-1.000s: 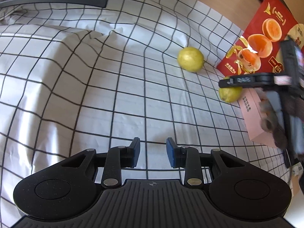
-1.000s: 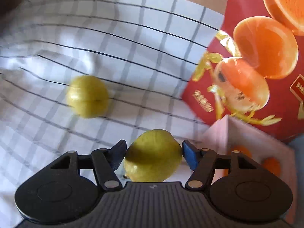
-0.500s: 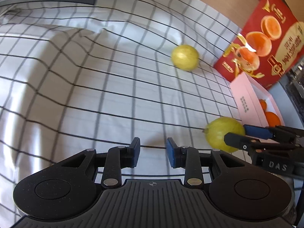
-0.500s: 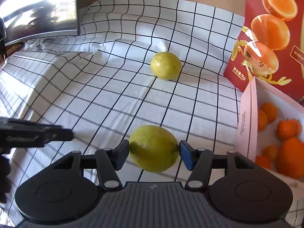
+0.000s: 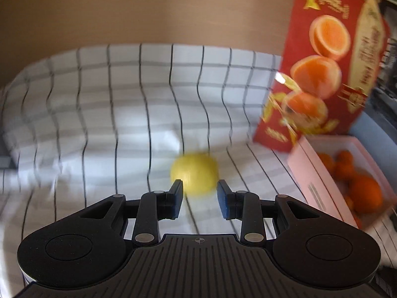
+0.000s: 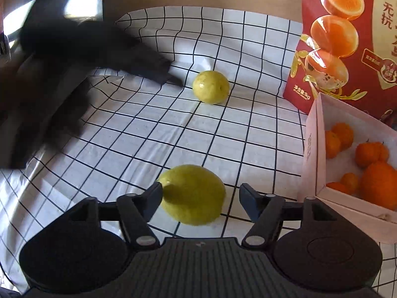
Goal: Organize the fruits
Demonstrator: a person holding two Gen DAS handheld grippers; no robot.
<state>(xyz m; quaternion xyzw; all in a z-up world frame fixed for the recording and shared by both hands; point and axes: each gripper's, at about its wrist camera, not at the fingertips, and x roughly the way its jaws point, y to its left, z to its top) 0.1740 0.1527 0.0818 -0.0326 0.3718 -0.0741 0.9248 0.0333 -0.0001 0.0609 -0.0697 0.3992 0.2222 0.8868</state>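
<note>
While my right gripper is opening, the near lemon sits between its fingers on the checked cloth. Left fingertip looks against the fruit or nearly so; right fingertip stands clear, with a visible gap. So I read it as released, lemon resting on the cloth.

My left gripper is narrowly parted and has nothing between its pads. Its view is motion-blurred. The far lemon lies on the cloth just beyond the fingertips, roughly centred on the gap, not gripped.

From the right wrist view, that far lemon sits well apart from the near one, further back on the cloth, with the blurred dark left gripper pointing at it from the left, tip close beside it.

Pink box is to the right of both lemons, holding oranges and smaller tangerines. Red orange-print bag stands upright behind the box.
</note>
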